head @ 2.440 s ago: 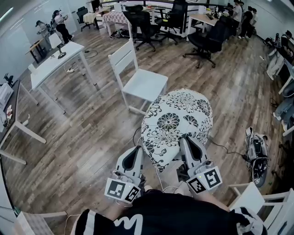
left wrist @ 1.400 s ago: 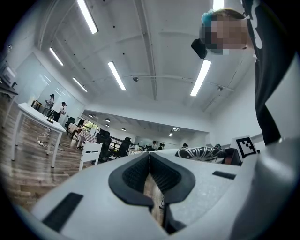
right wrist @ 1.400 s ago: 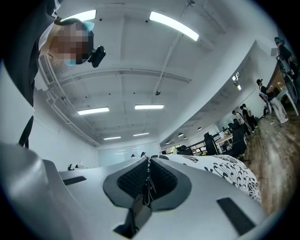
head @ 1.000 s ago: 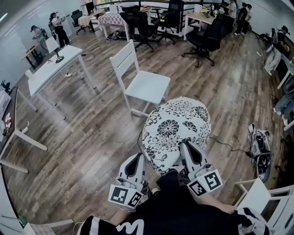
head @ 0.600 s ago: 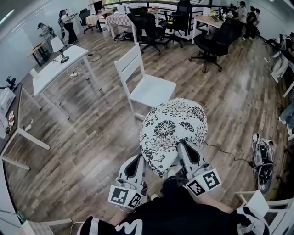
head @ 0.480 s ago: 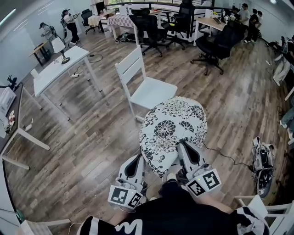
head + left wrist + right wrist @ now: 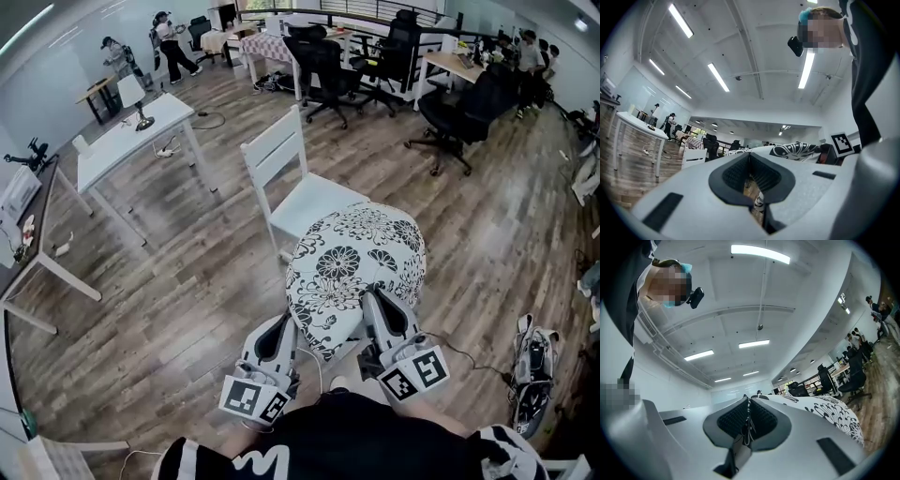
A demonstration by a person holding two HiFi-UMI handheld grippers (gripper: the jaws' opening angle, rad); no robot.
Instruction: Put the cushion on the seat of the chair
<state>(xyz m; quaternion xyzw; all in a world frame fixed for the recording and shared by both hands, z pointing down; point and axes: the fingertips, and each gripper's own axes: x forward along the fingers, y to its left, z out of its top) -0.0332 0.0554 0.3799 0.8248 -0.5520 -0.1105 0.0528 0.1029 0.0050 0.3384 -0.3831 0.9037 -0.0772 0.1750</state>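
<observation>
Tally, office floor.
One cushion (image 7: 356, 267); two grippers: left gripper (image 7: 282, 325), right gripper (image 7: 377, 302); one white chair (image 7: 302, 192) close by; one white table (image 7: 131, 131); three black office chairs (image 7: 319, 61); two people (image 7: 171, 37) far left.

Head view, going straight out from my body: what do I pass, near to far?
Left claw and right claw, both shut on the near edge of the cushion → cushion → white chair → black office chairs.

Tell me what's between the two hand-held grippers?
The cushion's near edge, in the head view; left hand-held gripper and right hand-held gripper both pinch it.
</observation>
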